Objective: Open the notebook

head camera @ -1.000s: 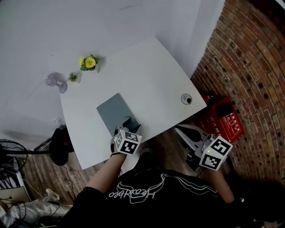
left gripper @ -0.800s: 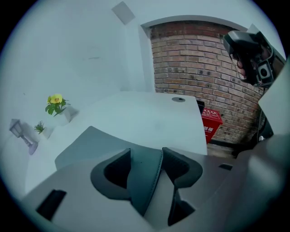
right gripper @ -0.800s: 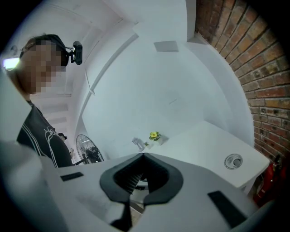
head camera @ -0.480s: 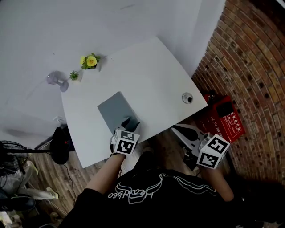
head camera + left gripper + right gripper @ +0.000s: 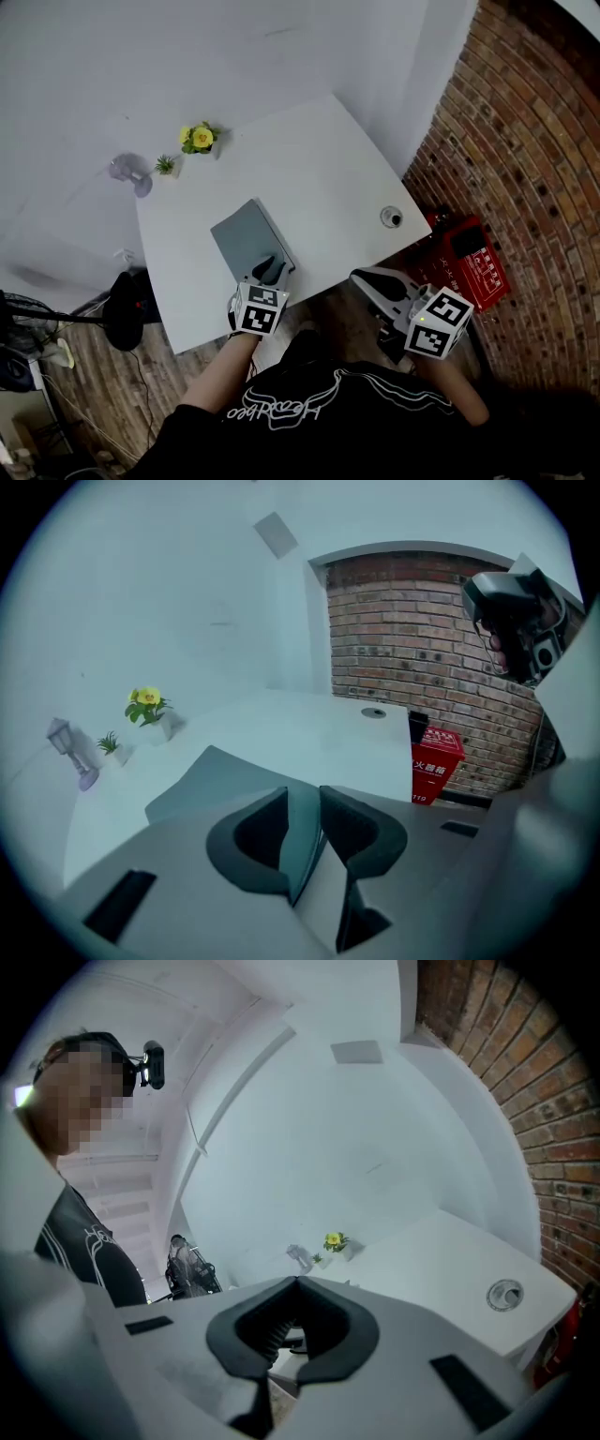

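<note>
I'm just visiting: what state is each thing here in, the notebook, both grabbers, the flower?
notebook: flat on the table, not yet open, cover's near edge pinched.
left gripper: jaws have just been closing, now shut on the notebook cover.
right gripper: shut, empty, off the table.
yellow flower: upright in its pot.

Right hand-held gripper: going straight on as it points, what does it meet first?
The way looks free over the table; probably the yellow flower at its far side first, depth unclear.

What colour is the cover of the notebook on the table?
The notebook has a plain grey-blue cover. The head view shows it best.
</note>
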